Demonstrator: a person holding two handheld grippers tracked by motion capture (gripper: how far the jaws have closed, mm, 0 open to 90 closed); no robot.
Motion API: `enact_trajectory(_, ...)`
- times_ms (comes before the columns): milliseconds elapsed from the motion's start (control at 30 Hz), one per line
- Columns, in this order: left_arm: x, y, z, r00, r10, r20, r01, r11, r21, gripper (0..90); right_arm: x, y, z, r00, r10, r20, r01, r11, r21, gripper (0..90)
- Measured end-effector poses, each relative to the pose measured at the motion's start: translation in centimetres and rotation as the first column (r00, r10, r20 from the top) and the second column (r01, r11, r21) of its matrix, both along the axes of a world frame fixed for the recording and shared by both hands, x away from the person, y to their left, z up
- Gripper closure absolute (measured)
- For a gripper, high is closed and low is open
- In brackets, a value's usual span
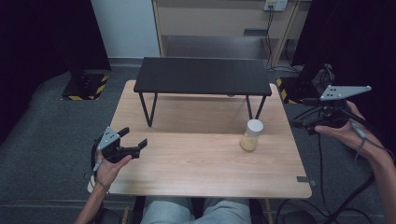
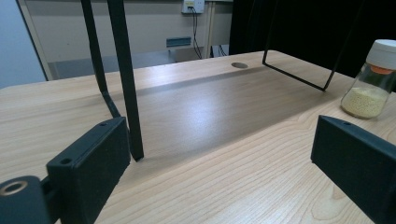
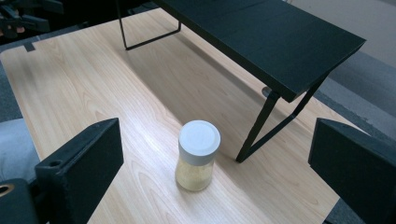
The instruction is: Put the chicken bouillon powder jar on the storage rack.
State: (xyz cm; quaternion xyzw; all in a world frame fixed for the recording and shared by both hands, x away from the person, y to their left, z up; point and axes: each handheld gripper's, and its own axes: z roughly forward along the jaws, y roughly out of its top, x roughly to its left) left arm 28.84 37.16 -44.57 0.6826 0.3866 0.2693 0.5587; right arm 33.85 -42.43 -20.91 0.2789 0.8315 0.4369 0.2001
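Observation:
A small glass jar (image 1: 251, 135) with a white lid and yellow grains inside stands upright on the wooden table (image 1: 196, 158), right of centre. The same jar (image 3: 197, 155) appears between the wide-apart jaws in the right gripper view. My right gripper (image 1: 303, 124) is open, held in the air beyond the table's right edge, some way from the jar. My left gripper (image 1: 135, 140) is open and empty, low over the table's left edge. In the left gripper view the jar (image 2: 371, 79) stands far off at the right.
A black low shelf (image 1: 203, 75) on thin metal legs stands across the back of the table. One leg (image 2: 125, 79) rises close in front of the left gripper. A cable hole (image 2: 239, 65) lies under the shelf. Grey carpet surrounds the table.

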Motion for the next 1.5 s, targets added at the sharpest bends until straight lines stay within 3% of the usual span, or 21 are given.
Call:
enact_trajectory(233,0.0,0.0,0.0,1.0000,-0.004,-0.003,0.004,1.0000,0.005,3.7,0.5,-0.2,-0.9,0.9998,-0.007,-0.017,0.007,1.000,0.003,3.3)
enact_trajectory(1000,0.0,-0.1,0.0,0.9998,-0.001,-0.020,0.001,0.9999,0.015,3.7,4.1,0.0,-10.8,0.9979,0.012,-0.064,-0.009,0.999,0.041,4.4)
enact_trajectory(1200,0.1,-0.3,-0.1,0.9996,0.000,-0.028,0.001,0.9998,0.021,3.7,6.2,1.5,-13.4,0.9946,0.025,-0.101,-0.021,0.999,0.045,4.4)
enact_trajectory(1500,0.2,-0.3,-0.1,0.9995,-0.004,-0.032,0.005,0.9996,0.028,3.7,8.8,4.1,-14.9,0.9889,0.062,-0.135,-0.060,0.998,0.015,5.8)
